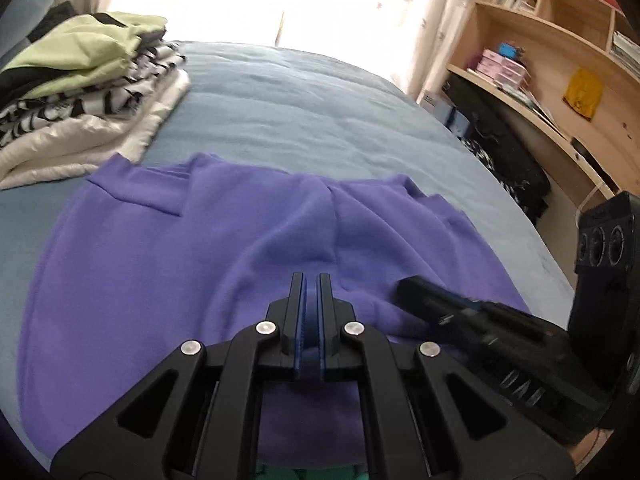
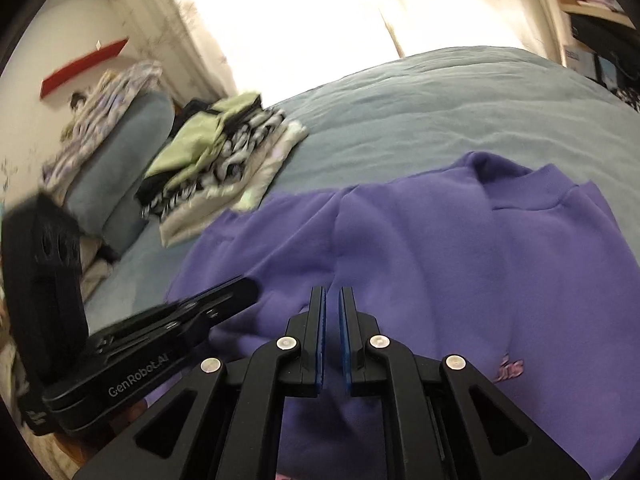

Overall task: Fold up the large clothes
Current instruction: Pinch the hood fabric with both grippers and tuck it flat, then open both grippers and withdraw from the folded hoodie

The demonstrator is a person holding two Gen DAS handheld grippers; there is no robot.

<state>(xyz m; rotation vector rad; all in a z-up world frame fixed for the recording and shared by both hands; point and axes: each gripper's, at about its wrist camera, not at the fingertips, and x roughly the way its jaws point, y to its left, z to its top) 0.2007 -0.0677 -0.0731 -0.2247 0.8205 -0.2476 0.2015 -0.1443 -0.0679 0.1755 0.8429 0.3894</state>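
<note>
A purple sweatshirt lies spread on the blue bed, sleeves folded in across its body, collar at the far side. My left gripper hovers just above its near middle, its pads nearly together with a narrow gap and nothing between them. My right gripper is over the same garment, its pads also nearly closed and empty. Each gripper shows in the other's view: the right one at right, the left one at left.
A stack of folded clothes sits at the bed's far left, green on top. The blue bedspread stretches beyond the sweatshirt. A wooden shelf and desk stand right of the bed. Pillows lie at left.
</note>
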